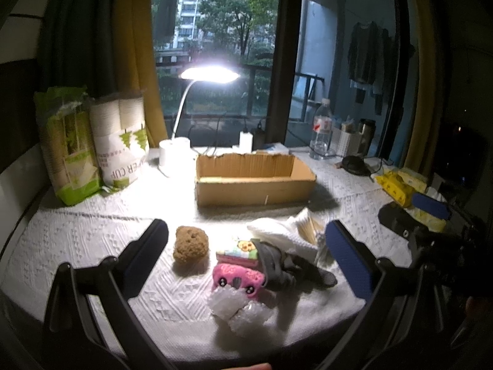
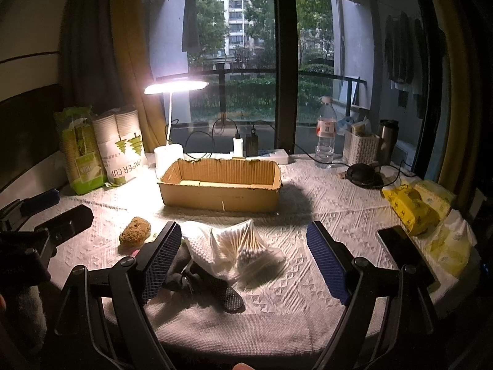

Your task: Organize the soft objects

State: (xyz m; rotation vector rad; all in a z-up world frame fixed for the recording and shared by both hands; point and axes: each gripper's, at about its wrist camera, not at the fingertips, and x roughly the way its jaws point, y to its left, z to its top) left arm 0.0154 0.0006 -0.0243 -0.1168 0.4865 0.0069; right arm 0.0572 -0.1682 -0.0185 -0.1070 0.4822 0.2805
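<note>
An open cardboard box stands mid-table. In front of it lie a brown sponge, a small colourful tissue pack, a pink toy car, a dark grey sock, a white cloth, a bag of cotton swabs and crumpled clear plastic. My left gripper hangs open above the pile, holding nothing. My right gripper is open too, over the cloth and swabs.
A lit desk lamp, paper cup packs, a green bag, a water bottle, a white basket, yellow tissue packs and a black phone ring the white tablecloth.
</note>
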